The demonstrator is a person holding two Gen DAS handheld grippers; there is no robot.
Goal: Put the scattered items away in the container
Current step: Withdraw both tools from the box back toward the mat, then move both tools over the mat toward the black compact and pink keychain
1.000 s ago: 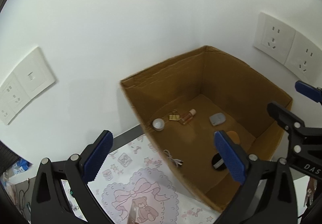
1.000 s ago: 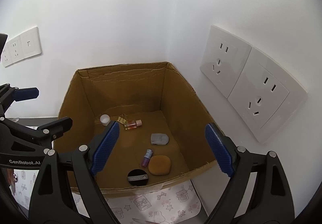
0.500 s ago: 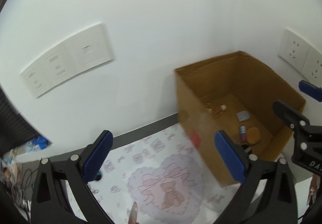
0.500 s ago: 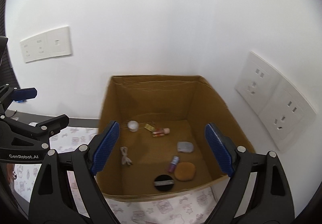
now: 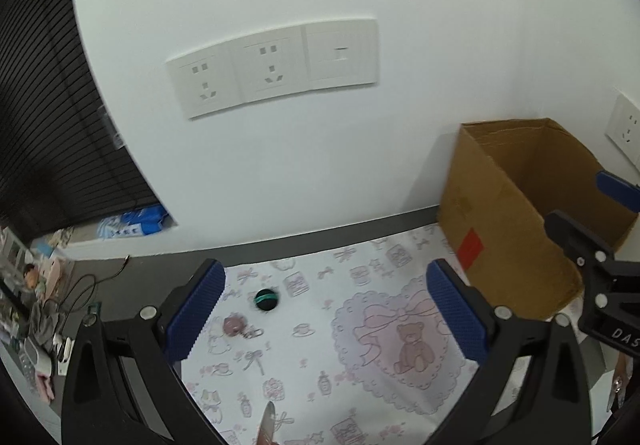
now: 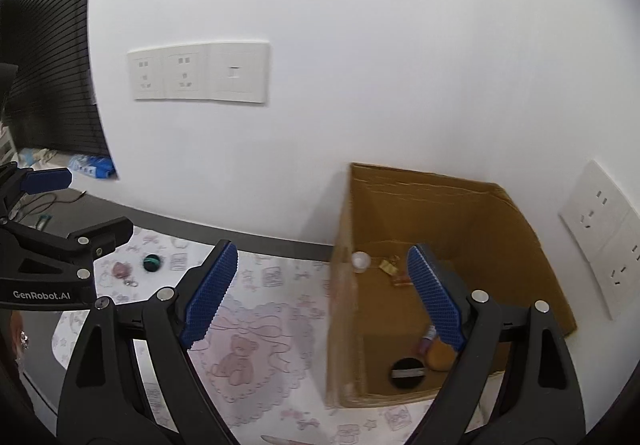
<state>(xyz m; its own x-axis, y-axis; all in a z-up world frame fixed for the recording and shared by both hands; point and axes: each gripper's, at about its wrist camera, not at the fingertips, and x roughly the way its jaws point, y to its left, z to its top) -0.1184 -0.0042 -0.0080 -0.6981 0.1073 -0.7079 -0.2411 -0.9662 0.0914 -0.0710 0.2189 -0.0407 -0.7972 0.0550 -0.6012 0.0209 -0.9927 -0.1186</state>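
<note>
Both hand-held grippers, left [image 5: 324,309] and right [image 6: 322,293], are wide open and empty. A ball [image 5: 266,299] and charm [image 5: 235,325] lie left of the box [image 5: 492,221].

Box [image 5: 496,205] at mat's [image 5: 360,357] right, ball [image 5: 267,299] and keyring [image 5: 236,325] left

- I'm looking at a home or office desk corner: white walls with sockets [image 5: 272,67].
- A teddy-print mat [image 5: 360,333] covers the desk.
- Far left I see blinds [image 5: 44,105], cables [image 5: 80,285] and clutter.
</note>
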